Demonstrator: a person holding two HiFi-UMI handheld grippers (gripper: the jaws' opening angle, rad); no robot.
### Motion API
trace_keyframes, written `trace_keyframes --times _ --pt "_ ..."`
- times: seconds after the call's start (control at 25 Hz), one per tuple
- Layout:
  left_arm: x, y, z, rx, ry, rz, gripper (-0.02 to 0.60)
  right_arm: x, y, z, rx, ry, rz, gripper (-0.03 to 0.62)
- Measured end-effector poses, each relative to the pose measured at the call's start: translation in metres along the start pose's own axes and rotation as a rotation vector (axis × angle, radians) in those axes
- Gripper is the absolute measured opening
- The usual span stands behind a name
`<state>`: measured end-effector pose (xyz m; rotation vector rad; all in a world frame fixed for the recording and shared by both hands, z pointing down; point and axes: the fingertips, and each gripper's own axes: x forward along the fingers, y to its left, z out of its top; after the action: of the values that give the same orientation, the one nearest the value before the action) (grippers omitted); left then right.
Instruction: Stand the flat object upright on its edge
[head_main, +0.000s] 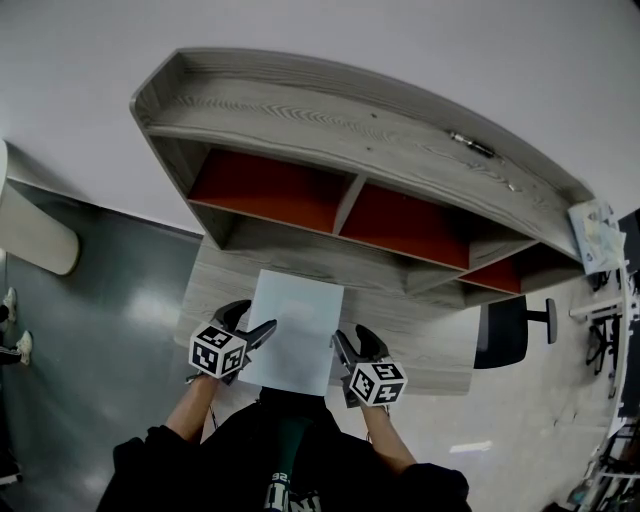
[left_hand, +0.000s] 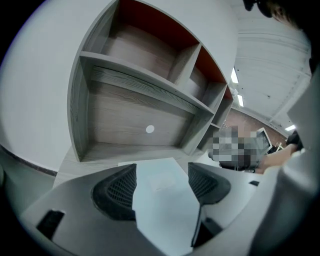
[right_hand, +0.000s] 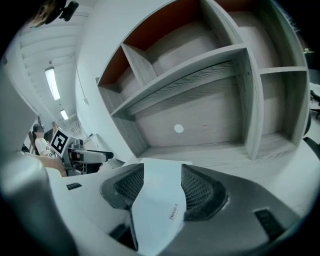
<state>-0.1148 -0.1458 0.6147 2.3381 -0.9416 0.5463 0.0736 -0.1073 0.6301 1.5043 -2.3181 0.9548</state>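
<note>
Looking down, you have the grey shelf unit (head_main: 350, 140) standing along the back edge of the desk (head_main: 420, 330), its red-backed compartments open toward you and nothing in them that shows.

The flat object (head_main: 295, 330), a pale rectangular slab, lies face up on the desk. Its short near side is at the front edge, right in front of you, and its long axis runs straight away from you toward the shelf unit.

Your left gripper (head_main: 258, 316) is at the slab's left long side and your right gripper (head_main: 350, 335) is at its right long side. Both are close to the front corners and about equally near, so neither hand has the advantage.

Each gripper view shows the jaws spread wide and released, with a near corner of the slab pushed into the gap between the pads. The jaws straddle that corner rather than pinching the slab's thin side. A small label (right_hand: 173, 210) on that thin side shows between the right jaws.

The slab sits between your two grippers and ahead along both sets of jaws. The lift therefore probably depends on both hands raising the near end evenly, pivoting the slab on its far short edge; uneven lifting could twist it.
</note>
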Motion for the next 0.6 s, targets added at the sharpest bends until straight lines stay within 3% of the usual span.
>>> trace_keyframes --times 0.36,0.6 --pt "0.008 0.016 -0.026 -0.042 0.074 0.006 0.318 0.014 -0.01 -0.015 0.089 0.044 0.01 0.213" --pt "0.017 0.028 -0.04 -0.079 0.1 0.0 0.318 0.029 -0.016 -0.035 0.075 0.127 0.024 0.213"
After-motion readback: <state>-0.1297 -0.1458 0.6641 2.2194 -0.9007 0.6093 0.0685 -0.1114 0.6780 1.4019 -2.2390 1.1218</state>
